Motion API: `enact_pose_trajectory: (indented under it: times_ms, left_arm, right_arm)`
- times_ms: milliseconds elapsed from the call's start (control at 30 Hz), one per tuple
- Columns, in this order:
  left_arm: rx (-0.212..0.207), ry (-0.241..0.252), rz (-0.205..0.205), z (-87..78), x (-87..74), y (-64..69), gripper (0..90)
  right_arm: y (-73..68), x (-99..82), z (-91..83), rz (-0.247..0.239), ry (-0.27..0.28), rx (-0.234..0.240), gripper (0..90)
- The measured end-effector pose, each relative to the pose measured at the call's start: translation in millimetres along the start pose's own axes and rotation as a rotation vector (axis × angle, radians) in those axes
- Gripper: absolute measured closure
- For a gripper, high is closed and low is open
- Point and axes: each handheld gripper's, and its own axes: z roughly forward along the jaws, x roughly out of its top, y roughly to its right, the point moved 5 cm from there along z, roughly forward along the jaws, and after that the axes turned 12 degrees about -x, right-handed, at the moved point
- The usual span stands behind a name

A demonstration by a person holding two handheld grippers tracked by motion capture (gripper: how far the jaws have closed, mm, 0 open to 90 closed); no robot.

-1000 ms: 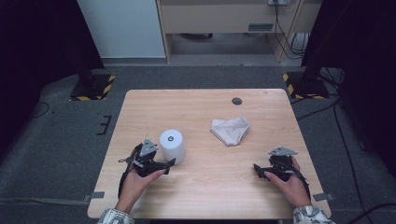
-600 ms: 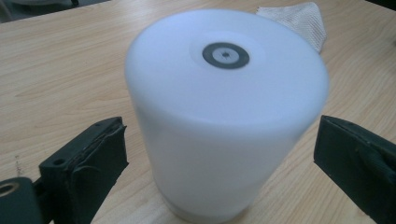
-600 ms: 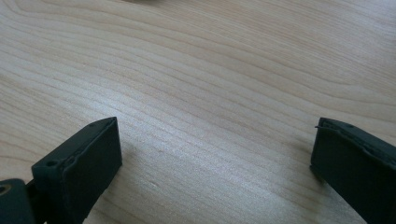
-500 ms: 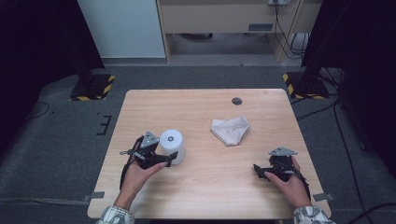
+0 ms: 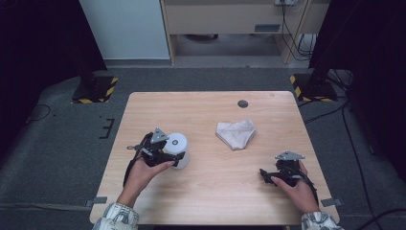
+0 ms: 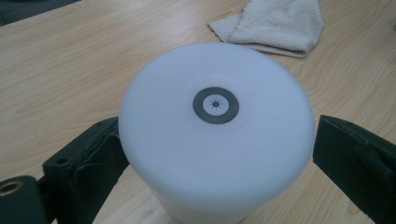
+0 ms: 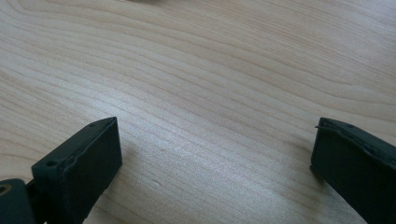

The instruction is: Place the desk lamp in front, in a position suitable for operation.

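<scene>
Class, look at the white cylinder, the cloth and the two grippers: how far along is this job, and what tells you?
Early. Done: the left gripper has its open jaws either side of the white cylinder, with a gap on one side. In hand: closing on it; it stands upright on the table. Left: gripping and lifting. The cloth lies crumpled and untouched, and the right gripper rests open over bare wood.

Count on the table [image 5: 210,191]: one white cylinder [image 5: 177,148] with one grey ring mark on its top face, one folded beige cloth [image 5: 235,133], one small dark round disc [image 5: 242,103] near the far edge. Two hand-held grippers, left gripper [image 5: 178,157] and right gripper [image 5: 264,174], each with two black jaws. On the floor beyond: two black stand bases edged with yellow-black hazard stripes [image 5: 95,89].
</scene>
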Motion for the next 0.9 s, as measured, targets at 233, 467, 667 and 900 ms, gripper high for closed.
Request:
enact_pose_trajectory:
  times_ms: [233,467,667,900]
  left_arm:
    - [-0.008,-0.006,-0.014,4.4,0.9,-3.8,6.1]
    - [-0.027,0.006,-0.032,5.9,3.4,-2.7,7.6]
    - [-0.056,-0.004,-0.014,10.8,5.6,8.5,7.7]
    - [-0.098,-0.018,0.018,21.6,11.6,26.7,7.8]
  right_arm:
    - [-1.0,-0.1,-0.4,0.004,0.0,0.002,2.1]
    - [-1.0,-0.1,-0.4,0.004,0.0,0.002,2.1]
    - [-1.3,-0.2,-0.6,0.005,0.0,0.002,2.1]
    - [-1.4,-0.2,-0.6,0.004,0.0,0.002,2.1]
